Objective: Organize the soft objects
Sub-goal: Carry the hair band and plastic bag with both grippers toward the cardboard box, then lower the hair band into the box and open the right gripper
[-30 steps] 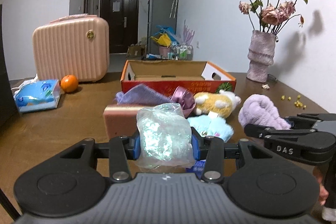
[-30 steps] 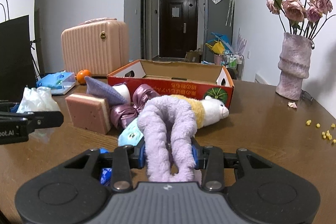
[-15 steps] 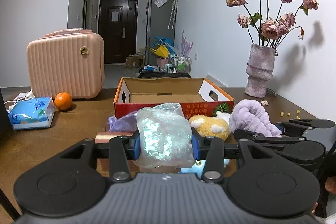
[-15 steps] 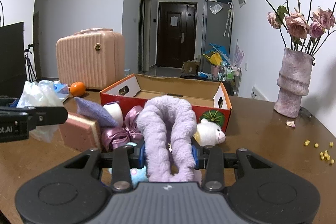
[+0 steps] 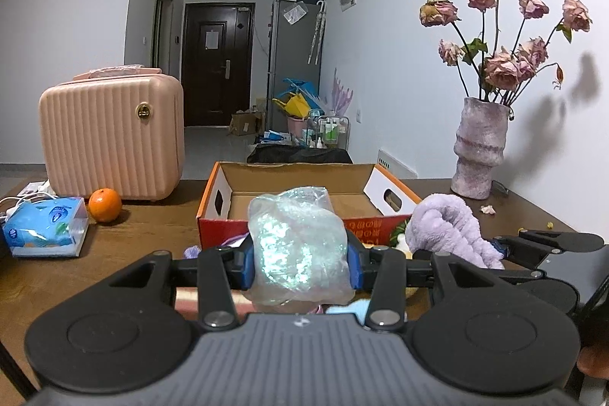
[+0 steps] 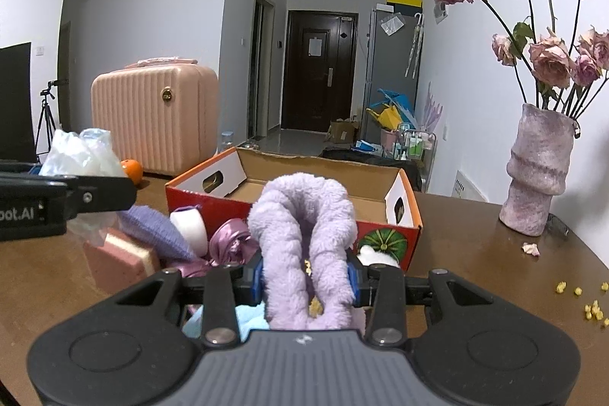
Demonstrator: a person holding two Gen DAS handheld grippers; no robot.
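Note:
My left gripper (image 5: 300, 263) is shut on a crumpled clear plastic bag (image 5: 298, 246) and holds it above the table, just before the open cardboard box (image 5: 300, 193). My right gripper (image 6: 304, 282) is shut on a fluffy purple plush loop (image 6: 304, 234), also raised before the box (image 6: 297, 189). The plush also shows in the left wrist view (image 5: 449, 227), and the bag in the right wrist view (image 6: 82, 155). A pink sponge block (image 6: 118, 259), purple pouch (image 6: 154, 227), white roll (image 6: 190, 227), satin bow (image 6: 232, 244) and white plush toy (image 6: 377, 253) lie before the box.
A pink suitcase (image 5: 110, 136), an orange (image 5: 104, 210) and a blue tissue pack (image 5: 45, 231) stand at the left. A vase of dried roses (image 5: 479, 151) stands at the right. Yellow crumbs (image 6: 586, 303) lie on the brown table (image 6: 475, 253).
Both grippers have risen and moved toward the box with their loads, so the box interior now shows. The pile of soft things has dropped lower in both views.

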